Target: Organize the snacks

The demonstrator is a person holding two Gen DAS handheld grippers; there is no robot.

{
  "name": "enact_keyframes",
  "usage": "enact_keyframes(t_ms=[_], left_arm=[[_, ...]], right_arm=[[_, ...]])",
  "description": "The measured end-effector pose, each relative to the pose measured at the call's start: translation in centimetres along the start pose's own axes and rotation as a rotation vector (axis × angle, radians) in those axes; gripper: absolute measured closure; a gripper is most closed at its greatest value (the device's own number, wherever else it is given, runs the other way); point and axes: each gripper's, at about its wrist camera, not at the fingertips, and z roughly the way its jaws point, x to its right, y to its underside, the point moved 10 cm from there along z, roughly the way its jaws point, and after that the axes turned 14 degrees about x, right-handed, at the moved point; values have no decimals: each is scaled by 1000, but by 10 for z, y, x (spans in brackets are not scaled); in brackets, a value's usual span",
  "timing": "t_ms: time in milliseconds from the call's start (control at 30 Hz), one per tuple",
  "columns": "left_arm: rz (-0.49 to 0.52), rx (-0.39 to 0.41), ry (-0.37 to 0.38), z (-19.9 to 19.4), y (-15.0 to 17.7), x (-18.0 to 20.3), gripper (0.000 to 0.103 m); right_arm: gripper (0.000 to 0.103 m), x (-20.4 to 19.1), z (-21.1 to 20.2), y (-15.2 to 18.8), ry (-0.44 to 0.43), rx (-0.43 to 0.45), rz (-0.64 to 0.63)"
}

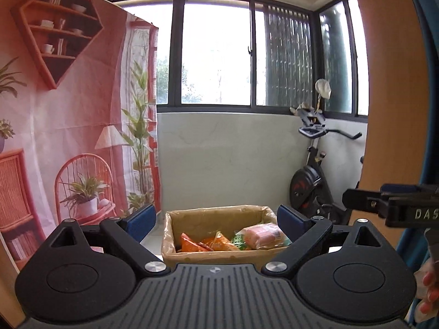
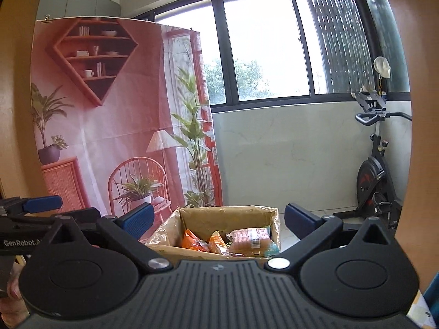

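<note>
An open cardboard box (image 1: pixel 170 230) (image 2: pixel 189 213) stands ahead on the floor, holding several snack packs: orange bags (image 1: pixel 192 242) (image 2: pixel 192 240) on the left and a clear-wrapped pinkish pack (image 1: pixel 263 234) (image 2: pixel 251 237) on the right. My left gripper (image 1: pixel 216 220) hangs above and short of the box, its blue pads spread wide with nothing between them. My right gripper (image 2: pixel 218 220) is likewise wide open and empty over the box's near side. Each gripper shows at the edge of the other's view: the right one (image 1: pixel 389 203) and the left one (image 2: pixel 41 205).
A printed pink backdrop (image 1: pixel 68 123) (image 2: pixel 109 115) hangs at the left. An exercise bike (image 1: pixel 310 175) (image 2: pixel 376 170) stands at the right beneath the windows. A wooden panel (image 1: pixel 392 96) rises at the right edge. A person's fingers (image 1: pixel 429 288) show at the lower right.
</note>
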Motion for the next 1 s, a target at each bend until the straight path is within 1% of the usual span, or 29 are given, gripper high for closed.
enact_keyframes(t_ms=[100,333,633,1000], left_arm=[[-7,8,-7,-6,-5,-3,7],[-35,5,-13,-10,-4,-7,7],[-42,6,-36,-12,-3,-4,7],[-45,8,-34,-13,-5,0,7]], right_arm=[[0,-2,-9,-6,14,1,-6],[0,-10,-17,-15,18,5,-22],[0,-12,-18,-15,20,6,-27],[0,-8,-19,-13,24,1,-20]])
